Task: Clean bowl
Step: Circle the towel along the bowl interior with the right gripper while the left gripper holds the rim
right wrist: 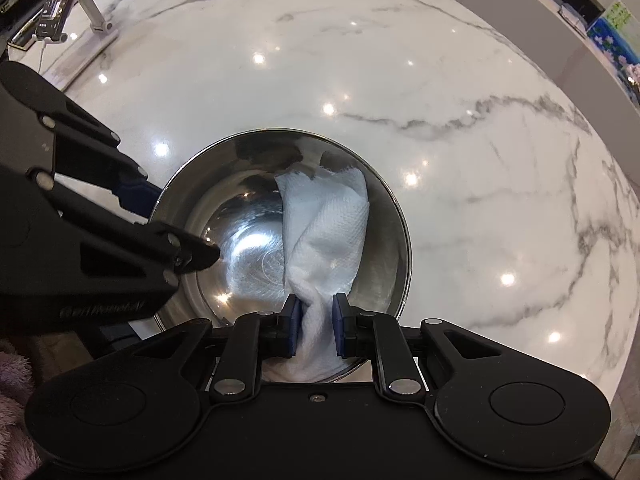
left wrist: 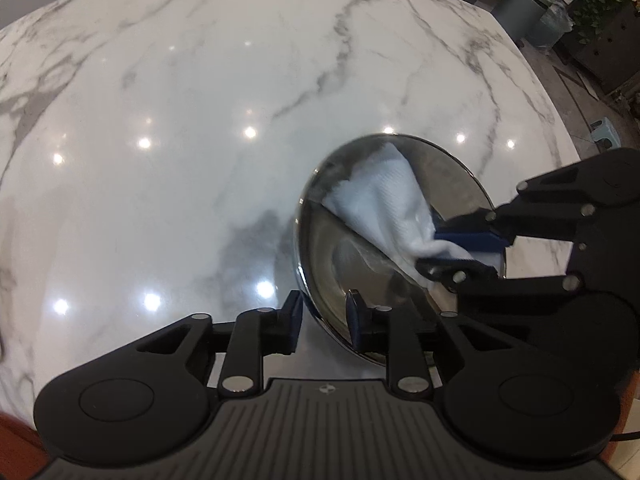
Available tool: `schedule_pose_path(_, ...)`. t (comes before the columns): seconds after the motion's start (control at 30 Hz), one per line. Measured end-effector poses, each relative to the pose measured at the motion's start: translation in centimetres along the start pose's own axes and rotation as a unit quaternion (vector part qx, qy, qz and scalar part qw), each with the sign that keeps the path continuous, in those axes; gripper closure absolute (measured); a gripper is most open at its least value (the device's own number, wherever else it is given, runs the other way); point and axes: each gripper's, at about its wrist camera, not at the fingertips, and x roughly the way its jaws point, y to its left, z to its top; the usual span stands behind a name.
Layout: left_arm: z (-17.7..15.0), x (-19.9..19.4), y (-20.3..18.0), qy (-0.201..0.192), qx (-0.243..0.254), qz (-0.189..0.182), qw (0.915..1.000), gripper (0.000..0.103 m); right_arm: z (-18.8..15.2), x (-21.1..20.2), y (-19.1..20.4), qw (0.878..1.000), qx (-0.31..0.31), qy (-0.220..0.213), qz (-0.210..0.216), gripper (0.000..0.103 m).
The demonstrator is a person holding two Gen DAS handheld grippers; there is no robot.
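Observation:
A shiny steel bowl (right wrist: 240,248) stands on the white marble table (right wrist: 440,160); it also shows in the left wrist view (left wrist: 348,272). My right gripper (right wrist: 316,324) is shut on a white paper towel (right wrist: 326,228) that hangs into the bowl against its right inner wall. In the left wrist view the towel (left wrist: 384,208) and my right gripper (left wrist: 460,252) sit inside the bowl. My left gripper (left wrist: 322,320) straddles the bowl's near rim, one finger inside and one outside, shut on the rim. In the right wrist view it (right wrist: 176,228) grips the left rim.
A phone on a stand (right wrist: 60,4) is at the table's far left. Potted plants and bins (left wrist: 560,8) stand on the floor past the table's far right edge. A purple fluffy cloth (right wrist: 16,400) lies at the lower left.

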Motion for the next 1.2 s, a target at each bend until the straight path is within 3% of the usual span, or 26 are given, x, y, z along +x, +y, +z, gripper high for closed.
schedule_pose_path(0.4,0.0,0.3,0.3,0.003,-0.014,-0.003,0.9999,0.08,0.2,0.3,0.0,0.999,0.03,0.006,0.025,0.088)
schedule_pose_path(0.5,0.0,0.3,0.5,-0.003,-0.011,0.001,0.9999,0.081,0.1,0.3,-0.3,0.998,0.047,0.006,0.051,0.088)
schedule_pose_path(0.6,0.1,0.2,0.7,-0.011,0.009,0.024,0.9996,0.091,0.1,0.3,-0.3,0.995,0.058,0.007,0.086,0.088)
schedule_pose_path(0.73,0.4,0.0,0.6,-0.014,0.032,0.042,0.9985,0.092,0.2,0.5,0.2,0.991,0.062,0.008,0.122,0.088)
schedule_pose_path(0.9,0.5,0.0,-0.3,-0.02,0.065,0.061,0.9959,0.091,0.7,0.3,1.1,0.995,0.027,0.012,0.091,0.089)
schedule_pose_path(1.07,0.6,0.0,-0.5,-0.021,0.075,0.072,0.9943,0.091,0.8,-0.1,2.2,0.999,-0.035,0.015,0.008,0.089)
schedule_pose_path(1.2,0.7,0.0,-0.4,-0.022,0.076,0.068,0.9946,0.091,0.8,-0.4,2.4,0.998,-0.05,0.005,-0.031,0.089)
